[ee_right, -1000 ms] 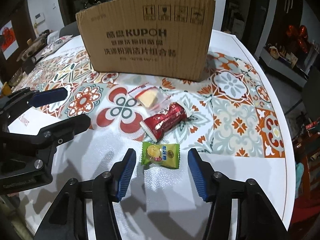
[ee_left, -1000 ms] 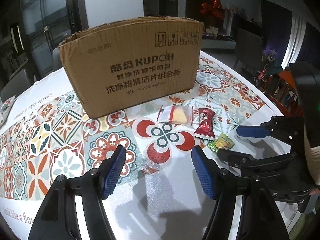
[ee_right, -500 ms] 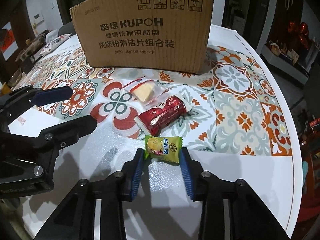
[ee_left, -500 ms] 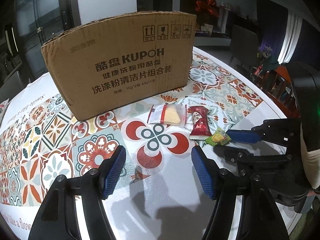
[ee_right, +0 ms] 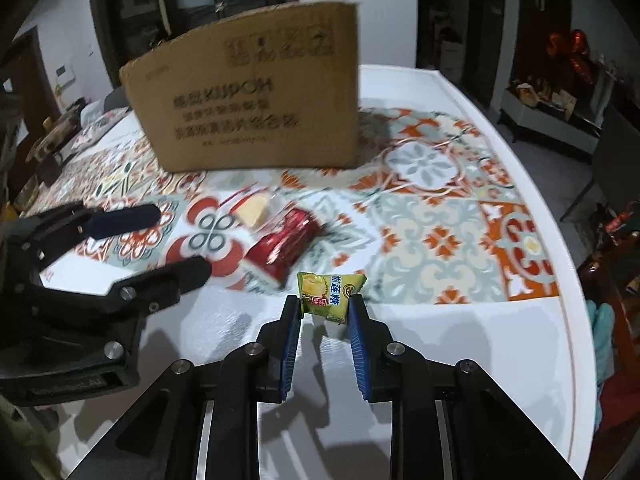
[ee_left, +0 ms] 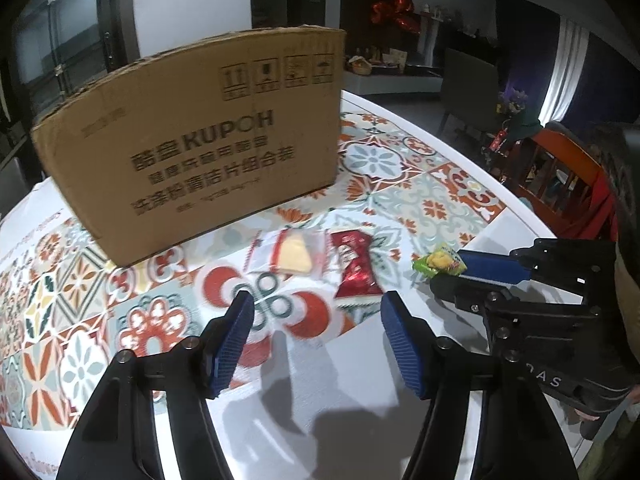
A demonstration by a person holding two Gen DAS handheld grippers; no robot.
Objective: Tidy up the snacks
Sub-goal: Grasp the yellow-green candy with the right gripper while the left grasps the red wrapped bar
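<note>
You have a brown box (ee_left: pixel 192 152) with dark print, a green-and-yellow candy (ee_right: pixel 330 294), a red packet (ee_left: pixel 356 266), a clear packet (ee_left: pixel 290 254) with red stripe and pale yellow contents, blue pads (ee_right: pixel 290 344) on black grippers, and an orange, red, teal and white tile-pattern cloth (ee_left: pixel 424 200).

box (ee_left: pixel 192 140) behind two snack packets (ee_left: pixel 294 256), on table (ee_left: pixel 400 420)
</note>
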